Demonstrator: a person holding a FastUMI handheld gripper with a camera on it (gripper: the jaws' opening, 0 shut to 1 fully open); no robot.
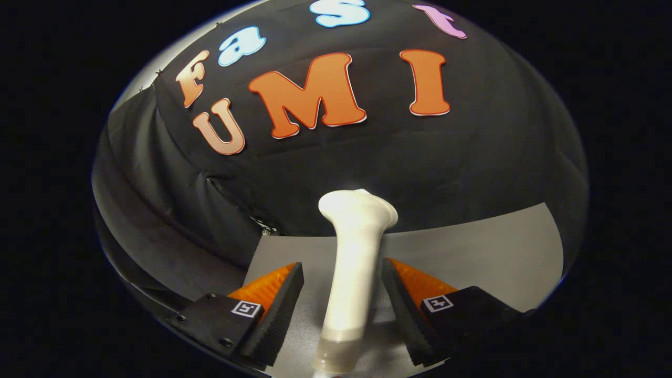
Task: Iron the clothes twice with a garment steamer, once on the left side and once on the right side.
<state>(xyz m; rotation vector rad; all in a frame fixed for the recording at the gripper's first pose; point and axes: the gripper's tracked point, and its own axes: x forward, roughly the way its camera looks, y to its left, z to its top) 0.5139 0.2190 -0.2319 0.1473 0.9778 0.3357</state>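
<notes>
Surroundings: a grey table (472, 247) runs beneath and ahead of the gripper, ending against the booth's black cloth wall (420, 163), which rises directly behind it. To the left the cloth hangs in loose folds and drapes down past the table's edge. Nothing lies on the visible table surface between the fingers and the wall.

Gripper (341, 315): the two fingers stand spread, one to either side of the garment steamer (354, 252). A gap shows between the left finger (278, 310) and the steamer's handle. The right finger (404, 310) sits close beside the handle — contact there cannot be confirmed. The fingers are therefore open around the handle, not pressing on it from both sides.

Garment steamer: pale, one-piece in appearance, its slim handle running up between the fingers and widening to a head just beyond the fingertips, set against the wall. Its lower end blurs out near the gripper's base.

Count: one steamer, two fingers — each bearing one square marker tag.
</notes>
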